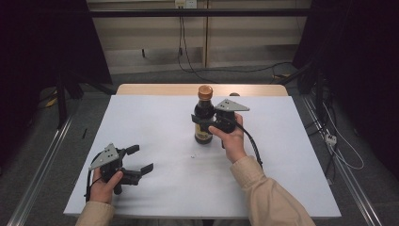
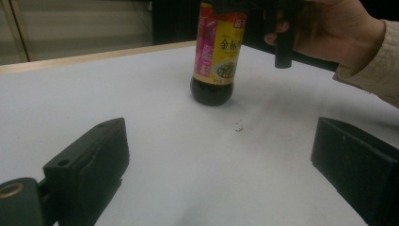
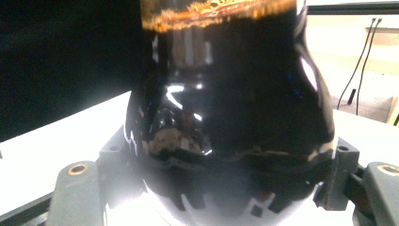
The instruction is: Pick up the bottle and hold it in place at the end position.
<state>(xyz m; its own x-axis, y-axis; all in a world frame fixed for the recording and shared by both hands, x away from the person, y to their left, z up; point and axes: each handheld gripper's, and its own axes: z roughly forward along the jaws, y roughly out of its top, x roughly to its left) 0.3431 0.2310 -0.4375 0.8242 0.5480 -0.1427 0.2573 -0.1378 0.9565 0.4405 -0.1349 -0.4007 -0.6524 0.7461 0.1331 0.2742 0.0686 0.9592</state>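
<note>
Gripping the sauce bottle point(image 1: 203, 120) with the right claw point(image 1: 207, 123), upright at the far middle of the surface point(image 1: 155, 117).

Clamping both jaws around the dark body, base apparently touching the white top; probably the grasp step. Resting the left claw point(image 1: 136, 159) wide open, holding nothing, at the near left, well apart. Likely needing a straight lift next, keeping the bottle upright.

My white surface point(image 1: 155, 117) has a bare wooden strip point(image 1: 155, 89) along its far edge and a small dark speck point(image 1: 193, 156) near its middle. Beyond it, black cables point(image 1: 181, 42) hang down a pale wall point(image 1: 141, 37) onto grey floor point(image 1: 89, 108). A white power strip point(image 1: 331, 139) lies right.
</note>
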